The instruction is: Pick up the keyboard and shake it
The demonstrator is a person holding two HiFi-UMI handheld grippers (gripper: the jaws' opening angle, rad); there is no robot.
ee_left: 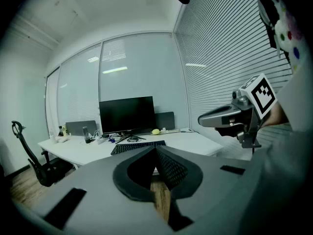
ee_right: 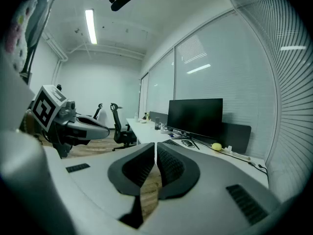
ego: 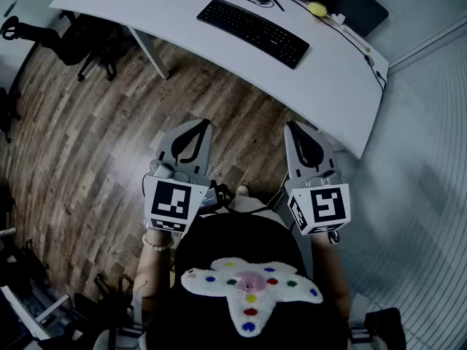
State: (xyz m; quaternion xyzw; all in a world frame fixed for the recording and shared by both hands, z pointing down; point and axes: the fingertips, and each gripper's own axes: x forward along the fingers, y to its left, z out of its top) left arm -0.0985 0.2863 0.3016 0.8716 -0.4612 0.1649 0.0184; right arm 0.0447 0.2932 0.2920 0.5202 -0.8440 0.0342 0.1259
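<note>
The flat black rectangular keyboard (ego: pixel 253 32) is lying on the long white desk (ego: pixel 175 19), well apart from both grippers. The grey left gripper (ego: pixel 197 130) and grey right gripper (ego: pixel 295 131) are hovering side by side over the brown wood-plank floor (ego: pixel 95 137), each with its jaws resting together on nothing.

Grey left gripper (ego: pixel 202 123) and right gripper (ego: pixel 291 125), black-white marker cubes (ego: pixel 171 201); black top (ego: pixel 235 238)

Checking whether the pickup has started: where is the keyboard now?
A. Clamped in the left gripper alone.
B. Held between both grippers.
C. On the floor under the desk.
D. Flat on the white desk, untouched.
D: the keyboard lies flat on the white desk, while the left gripper and right gripper, both shut and empty, are short of it over the wood floor.
</note>
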